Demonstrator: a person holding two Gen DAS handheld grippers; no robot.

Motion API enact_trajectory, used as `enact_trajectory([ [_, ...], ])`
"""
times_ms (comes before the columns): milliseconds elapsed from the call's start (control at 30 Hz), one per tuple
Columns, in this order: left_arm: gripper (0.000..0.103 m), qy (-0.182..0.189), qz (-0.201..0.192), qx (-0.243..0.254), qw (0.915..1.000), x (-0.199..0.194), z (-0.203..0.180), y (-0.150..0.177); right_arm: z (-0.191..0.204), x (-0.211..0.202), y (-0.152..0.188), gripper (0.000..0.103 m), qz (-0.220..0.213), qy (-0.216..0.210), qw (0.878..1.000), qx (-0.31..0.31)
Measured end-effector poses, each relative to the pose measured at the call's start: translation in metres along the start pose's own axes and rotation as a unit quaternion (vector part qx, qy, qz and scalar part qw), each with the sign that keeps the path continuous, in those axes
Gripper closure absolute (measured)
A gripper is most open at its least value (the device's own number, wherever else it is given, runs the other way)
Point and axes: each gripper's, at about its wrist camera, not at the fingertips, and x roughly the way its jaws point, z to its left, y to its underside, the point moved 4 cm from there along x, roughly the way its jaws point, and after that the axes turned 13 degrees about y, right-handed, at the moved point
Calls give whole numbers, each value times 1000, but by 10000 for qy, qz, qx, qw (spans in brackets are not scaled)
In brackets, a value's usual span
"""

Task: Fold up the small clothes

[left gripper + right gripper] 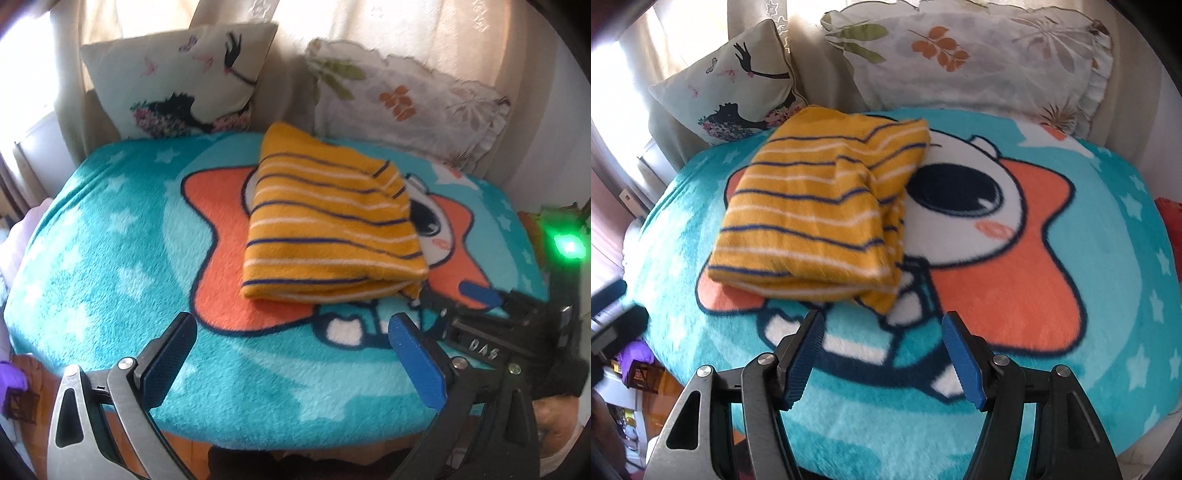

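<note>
Blue ribbed pads stand wide apart on our left hand-held gripper (291, 354), empty above the teal fleece blanket with an orange star cartoon (110, 236). Our right hand-held gripper (882, 354) also gapes with nothing between its pads, hovering just short of the folded mustard-yellow striped knit garment (816, 206). The garment lies flat near the blanket's middle. Behind it we see a cream cushion with a black silhouette print (181, 77) and a leaf-patterned pillow (979, 59).
</note>
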Motion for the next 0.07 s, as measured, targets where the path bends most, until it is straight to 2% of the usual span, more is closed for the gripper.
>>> enact_trajectory([
  [67, 0, -37, 86, -35, 10000, 3, 5, 1, 8, 1, -3, 31, 2, 9, 10000, -44],
])
